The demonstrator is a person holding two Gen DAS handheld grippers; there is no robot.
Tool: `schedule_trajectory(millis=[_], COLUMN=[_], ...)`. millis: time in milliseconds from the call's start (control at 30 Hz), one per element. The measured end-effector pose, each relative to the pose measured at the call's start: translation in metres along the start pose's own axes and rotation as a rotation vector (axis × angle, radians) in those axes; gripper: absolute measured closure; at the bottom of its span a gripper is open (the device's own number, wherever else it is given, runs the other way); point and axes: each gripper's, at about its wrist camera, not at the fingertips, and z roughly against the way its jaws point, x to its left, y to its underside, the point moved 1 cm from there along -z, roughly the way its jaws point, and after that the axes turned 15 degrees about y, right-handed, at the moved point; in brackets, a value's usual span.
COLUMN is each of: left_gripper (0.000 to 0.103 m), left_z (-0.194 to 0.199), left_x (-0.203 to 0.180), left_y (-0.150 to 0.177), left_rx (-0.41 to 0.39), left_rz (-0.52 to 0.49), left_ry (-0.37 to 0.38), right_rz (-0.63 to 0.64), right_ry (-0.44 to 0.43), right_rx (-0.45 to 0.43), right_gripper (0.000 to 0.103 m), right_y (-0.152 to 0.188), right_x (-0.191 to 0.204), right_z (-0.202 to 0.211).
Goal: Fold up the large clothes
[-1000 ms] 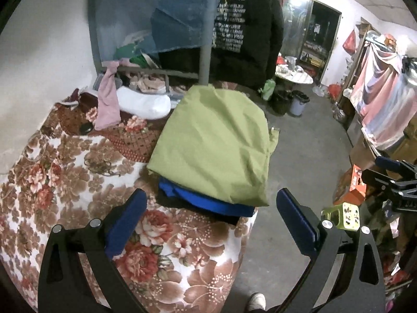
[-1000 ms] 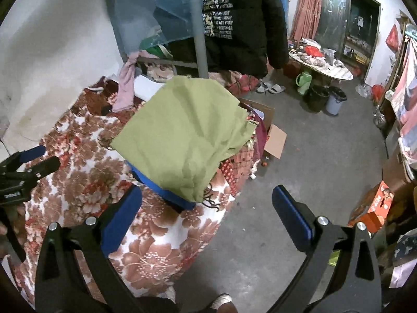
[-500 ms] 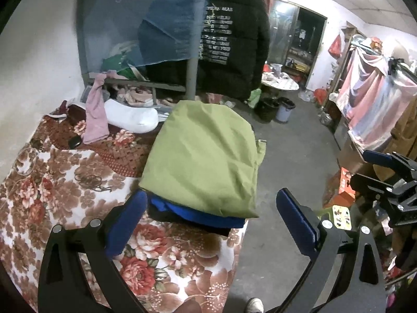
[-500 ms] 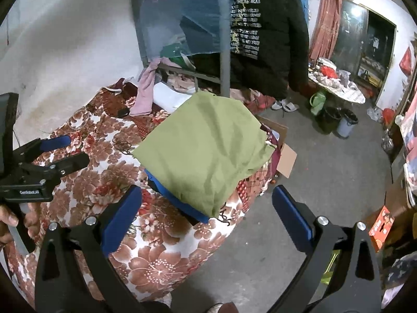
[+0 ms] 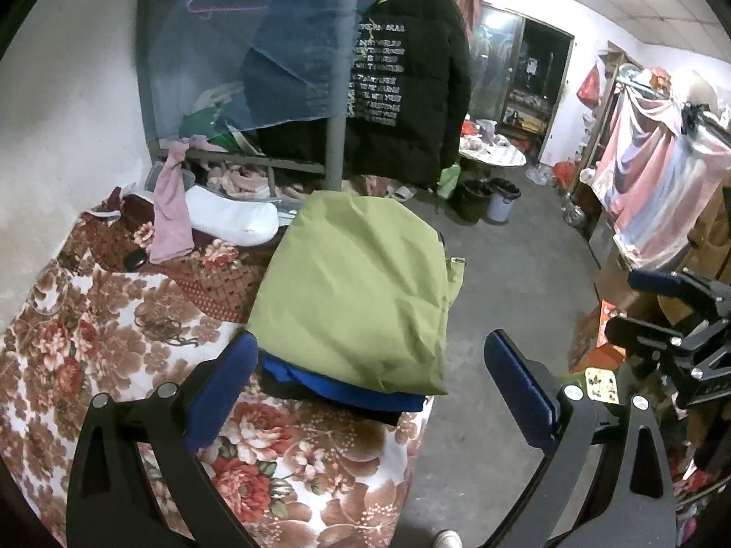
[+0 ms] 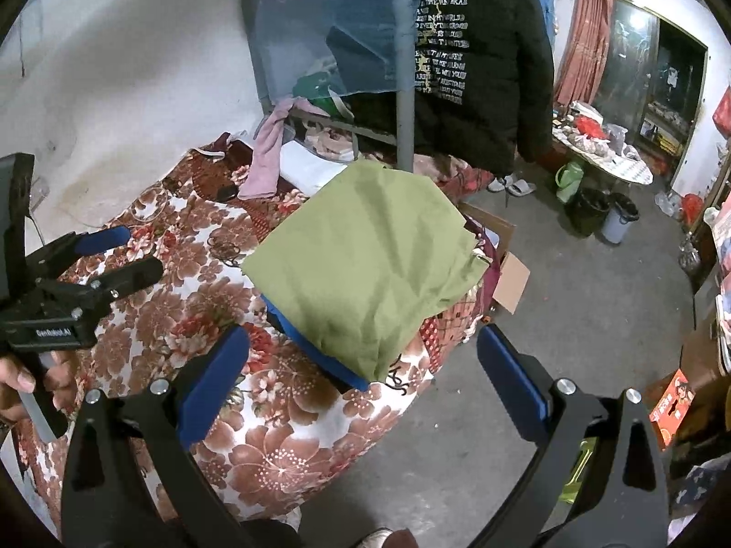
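Green garment (image 5: 352, 287) lies folded on a blue one (image 5: 338, 386) on the bed (image 5: 114, 310); I hold both grippers, left (image 5: 365, 383) and right (image 6: 361, 372), spread wide, empty, near it.

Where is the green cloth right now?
In both wrist views the green cloth lies folded on top of a blue garment near the corner of the flowery bed, just in front of the grey pole.

Floral-covered bed (image 5: 114, 356), folded green garment (image 5: 356, 292) atop blue one (image 5: 338, 386), white pillow (image 5: 233, 217)
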Motion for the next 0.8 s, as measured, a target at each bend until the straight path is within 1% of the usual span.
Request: schedule_trajectory(millis=[167, 333, 433, 500, 800], left_gripper=[0.005, 0.005, 0.005, 0.005, 0.005], left_z=[0.005, 0.002, 0.001, 0.000, -0.004], left_x=[-0.001, 0.000, -0.004, -0.006, -0.009], left_y=[0.001, 0.004, 0.004, 0.003, -0.002], left_rx=[-0.010, 0.002, 0.011, 0.012, 0.010], left_rz=[-0.002, 0.005, -0.010, -0.024, -0.028], left_ry=[-0.026, -0.025, -0.010, -0.015, -0.004], right_rz=[0.002, 0.038, 0.044, 0.048, 0.057], right_ry=[-0.005, -0.001, -0.008, -0.008, 0.002], right_rx=[0.004, -0.011, -0.003, -0.002, -0.009], right_gripper=[0.005, 0.005, 0.005, 0.005, 0.005], right_y=[0.000, -0.001, 0.000, 0.000, -0.002], right_x=[0.000, 0.007, 0.011, 0.012, 0.014], right_z=[0.000, 0.004, 0.004, 0.004, 0.002])
